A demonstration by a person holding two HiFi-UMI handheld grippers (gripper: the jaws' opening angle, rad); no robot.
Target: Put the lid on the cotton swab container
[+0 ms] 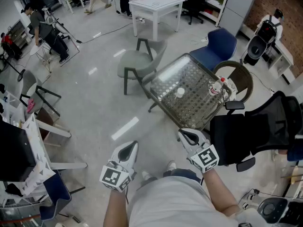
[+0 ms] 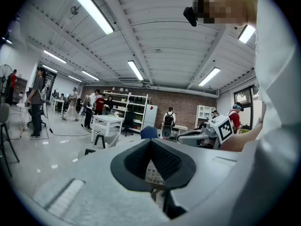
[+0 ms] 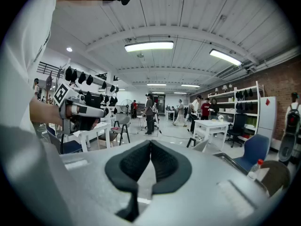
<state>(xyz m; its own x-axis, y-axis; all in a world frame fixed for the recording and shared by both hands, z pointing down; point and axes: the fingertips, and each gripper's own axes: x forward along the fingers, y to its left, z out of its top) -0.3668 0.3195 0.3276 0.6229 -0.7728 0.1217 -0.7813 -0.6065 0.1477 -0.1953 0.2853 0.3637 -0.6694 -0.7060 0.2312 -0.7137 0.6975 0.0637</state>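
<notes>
Container or lid, cannot tell which: one white piece (image 1: 180, 92) on one table (image 1: 189, 109), 1 o'clock. Left gripper (image 1: 134, 144) and right gripper (image 1: 182, 133): both closed, empty.

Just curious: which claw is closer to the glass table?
Right. The right claw is just short of the near edge of the glass table; the left claw hangs farther off, to the left.

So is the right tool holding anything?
No, the right tool has its jaws pressed together with nothing between them.

White table (image 1: 156, 3), grey chair (image 1: 136, 63), blue chair (image 1: 220, 44), black office chair (image 1: 258, 126)
</notes>
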